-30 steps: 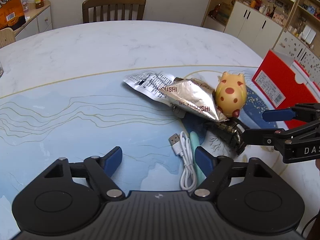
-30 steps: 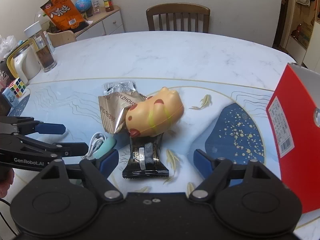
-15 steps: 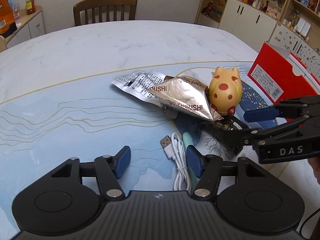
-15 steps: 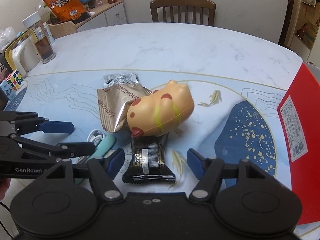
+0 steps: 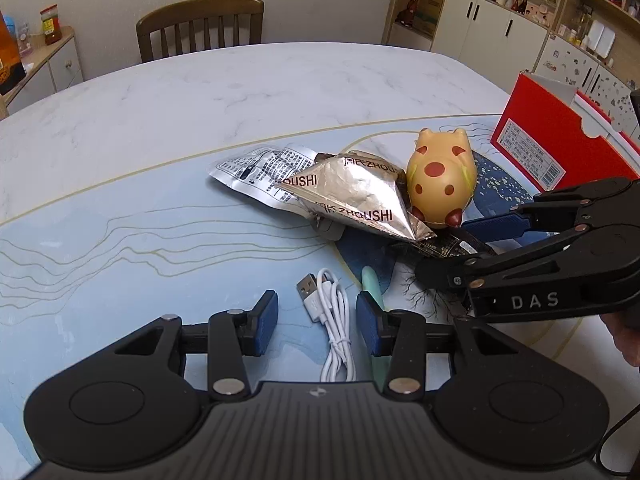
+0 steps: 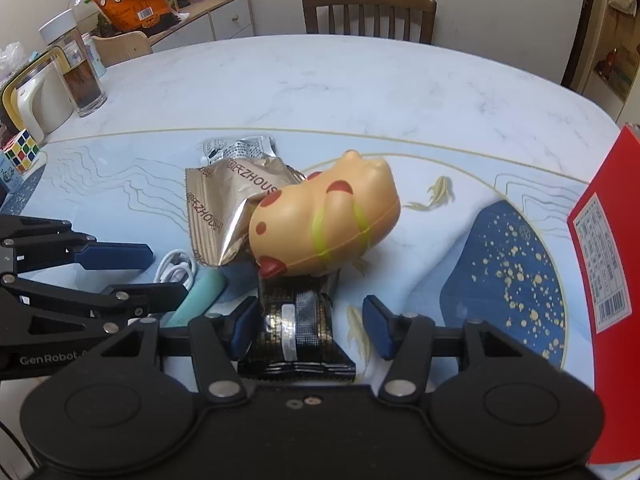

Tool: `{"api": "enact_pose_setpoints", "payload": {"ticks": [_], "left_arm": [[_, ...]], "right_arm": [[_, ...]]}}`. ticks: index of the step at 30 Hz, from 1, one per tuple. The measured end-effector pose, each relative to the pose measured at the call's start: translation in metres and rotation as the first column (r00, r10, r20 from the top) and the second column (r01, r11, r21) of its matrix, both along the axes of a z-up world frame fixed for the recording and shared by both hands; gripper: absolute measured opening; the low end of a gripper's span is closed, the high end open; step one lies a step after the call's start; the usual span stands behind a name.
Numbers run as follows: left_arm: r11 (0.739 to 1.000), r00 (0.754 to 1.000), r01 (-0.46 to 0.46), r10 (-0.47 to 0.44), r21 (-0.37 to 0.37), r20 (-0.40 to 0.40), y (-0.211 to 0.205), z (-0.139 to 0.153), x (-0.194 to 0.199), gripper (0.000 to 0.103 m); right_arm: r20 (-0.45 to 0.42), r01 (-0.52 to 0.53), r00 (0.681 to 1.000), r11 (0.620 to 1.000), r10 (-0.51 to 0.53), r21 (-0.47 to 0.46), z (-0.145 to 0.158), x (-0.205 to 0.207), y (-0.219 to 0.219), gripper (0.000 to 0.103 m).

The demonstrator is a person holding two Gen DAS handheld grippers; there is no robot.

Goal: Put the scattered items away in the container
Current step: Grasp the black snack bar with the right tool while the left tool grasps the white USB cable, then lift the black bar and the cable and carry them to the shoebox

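Both grippers are lowered over a heap of small items on a glossy, marble-patterned table (image 5: 240, 92).

The left gripper (image 5: 316, 322) has just been closing – its blue pads stand narrowed on either side of a coiled white cable (image 5: 332, 320), with a gap seen on the left side, so nothing is gripped. A smooth mint stick (image 5: 372, 280) lies just beside the right pad. The right gripper (image 6: 312, 322) has also just been closing; a shiny black wrapper (image 6: 298, 332) lies between its pads, the left pad at its edge and the right pad apart from it. A rounded, glossy yellow toy (image 6: 324, 224) with red spots is propped on the wrapper's far end, against a crinkled gold foil packet (image 6: 224, 208) and a silver one (image 5: 260, 168). The red cardboard box (image 6: 604, 280) stands open at the right – well apart from the heap.
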State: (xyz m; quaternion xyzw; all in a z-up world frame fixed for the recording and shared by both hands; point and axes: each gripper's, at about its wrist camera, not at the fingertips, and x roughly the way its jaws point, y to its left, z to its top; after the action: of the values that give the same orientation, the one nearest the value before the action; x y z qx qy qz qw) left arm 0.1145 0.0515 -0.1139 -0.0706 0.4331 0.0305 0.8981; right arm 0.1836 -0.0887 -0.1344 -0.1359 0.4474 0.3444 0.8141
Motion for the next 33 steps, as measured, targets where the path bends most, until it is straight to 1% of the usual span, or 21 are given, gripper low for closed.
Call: {"api": "enact_pose_setpoints", "payload": {"ticks": [2, 3, 4, 5, 6, 8, 9, 11, 14, 16, 23, 33], "left_arm": [[1.000, 1.000, -0.003, 0.003, 0.005, -0.001, -0.001, 0.000, 0.001, 0.039], [1.000, 1.000, -0.004, 0.004, 0.014, 0.000, -0.002, 0.000, 0.001, 0.035], [1.000, 1.000, -0.004, 0.003, 0.022, 0.003, -0.003, 0.000, 0.000, 0.032], [1.000, 1.000, -0.001, 0.001, 0.024, 0.006, -0.004, 0.000, 0.000, 0.031], [1.000, 1.000, 0.003, -0.003, 0.028, 0.008, -0.005, 0.000, -0.001, 0.029], [0.999, 1.000, 0.022, -0.022, 0.041, 0.006, -0.008, 0.000, -0.001, 0.022], [0.999, 1.000, 0.027, -0.027, 0.039, 0.005, -0.009, 0.000, -0.001, 0.020], [0.999, 1.000, 0.029, -0.029, 0.041, 0.007, -0.010, -0.001, -0.001, 0.019], [1.000, 1.000, 0.022, -0.022, 0.021, 0.009, -0.007, -0.001, -0.002, 0.017], [1.000, 1.000, 0.016, -0.016, 0.011, 0.013, -0.005, 0.001, -0.003, 0.013], [0.999, 1.000, -0.020, 0.021, -0.037, 0.011, 0.007, 0.002, -0.010, 0.012], [0.995, 0.997, -0.054, 0.058, -0.088, 0.042, 0.018, 0.017, -0.025, 0.012]], "right_arm": [[0.010, -0.003, 1.000, 1.000, 0.003, -0.003, 0.000, -0.001, 0.001, 0.055], [0.015, -0.003, 1.000, 1.000, 0.003, -0.003, -0.001, -0.001, 0.002, 0.054], [0.020, -0.003, 1.000, 1.000, 0.003, -0.003, -0.001, -0.002, 0.002, 0.052], [0.026, -0.005, 1.000, 1.000, 0.006, -0.007, -0.001, -0.003, 0.003, 0.050], [0.034, -0.011, 0.999, 1.000, 0.011, -0.013, -0.001, -0.005, 0.004, 0.046], [0.053, -0.021, 0.998, 0.999, 0.023, -0.031, -0.001, -0.006, 0.007, 0.043], [0.055, -0.024, 0.998, 0.999, 0.025, -0.033, -0.001, -0.007, 0.008, 0.040], [0.052, -0.019, 0.998, 0.999, 0.021, -0.029, 0.000, -0.006, 0.008, 0.038], [0.049, -0.010, 0.999, 1.000, 0.012, -0.025, 0.001, -0.006, 0.007, 0.036], [0.047, -0.006, 0.999, 1.000, 0.007, -0.023, 0.001, -0.007, 0.006, 0.036], [0.023, 0.014, 1.000, 1.000, -0.013, -0.017, 0.003, -0.010, -0.006, 0.035], [0.001, 0.019, 1.000, 1.000, -0.019, -0.008, 0.012, -0.025, -0.030, 0.035]]}}
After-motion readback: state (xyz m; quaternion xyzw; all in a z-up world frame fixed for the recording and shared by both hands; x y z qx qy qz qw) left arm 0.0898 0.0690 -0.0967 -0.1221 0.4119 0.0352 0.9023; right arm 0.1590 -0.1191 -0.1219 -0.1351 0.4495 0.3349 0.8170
